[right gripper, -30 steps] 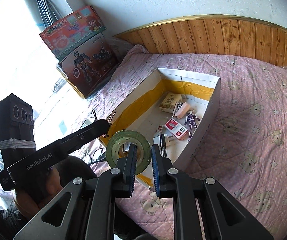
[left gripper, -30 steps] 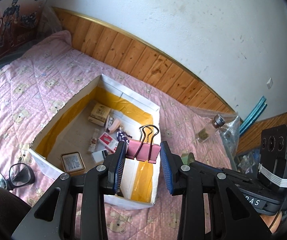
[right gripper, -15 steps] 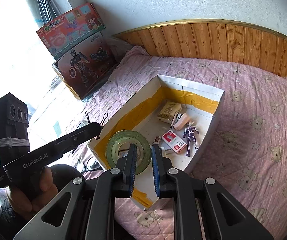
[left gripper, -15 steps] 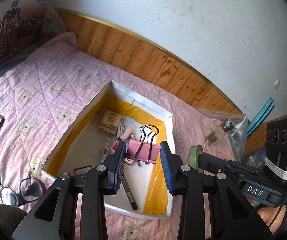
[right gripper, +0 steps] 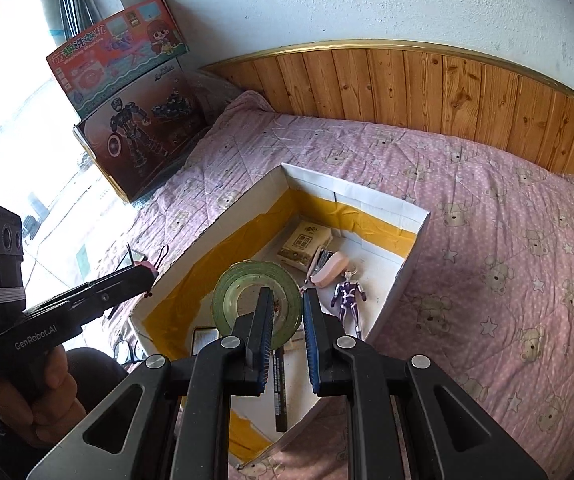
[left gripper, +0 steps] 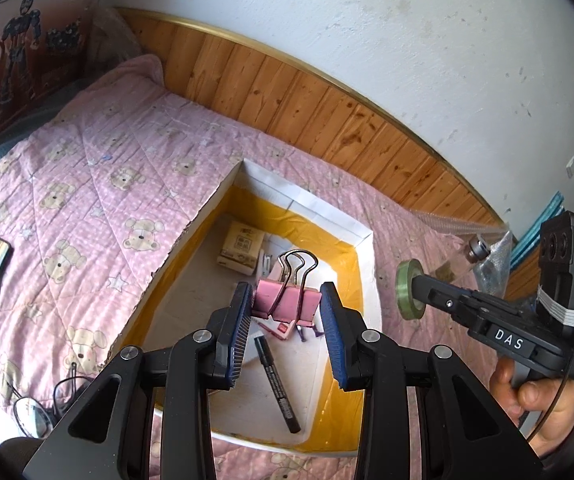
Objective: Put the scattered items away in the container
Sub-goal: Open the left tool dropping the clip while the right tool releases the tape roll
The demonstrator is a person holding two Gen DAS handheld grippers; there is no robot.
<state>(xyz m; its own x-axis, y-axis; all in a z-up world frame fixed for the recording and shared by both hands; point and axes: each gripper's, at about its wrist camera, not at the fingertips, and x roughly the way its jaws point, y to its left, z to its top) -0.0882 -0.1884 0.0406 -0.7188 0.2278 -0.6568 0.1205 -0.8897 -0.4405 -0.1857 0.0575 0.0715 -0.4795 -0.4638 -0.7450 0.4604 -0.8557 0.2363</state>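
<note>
My left gripper (left gripper: 286, 312) pinches a pink binder clip (left gripper: 285, 305) by its stiff body, above the box (left gripper: 361, 240) on the bed. My right gripper (right gripper: 287, 320) pinches a green tape roll (right gripper: 255, 294) by its rim, w/ both items prob. light, rigid, safe to drop in.

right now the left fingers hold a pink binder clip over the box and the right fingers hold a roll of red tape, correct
Not quite: the tape roll in the right gripper is green, as the right wrist view shows. The left gripper does hold the pink binder clip over the box.
</note>
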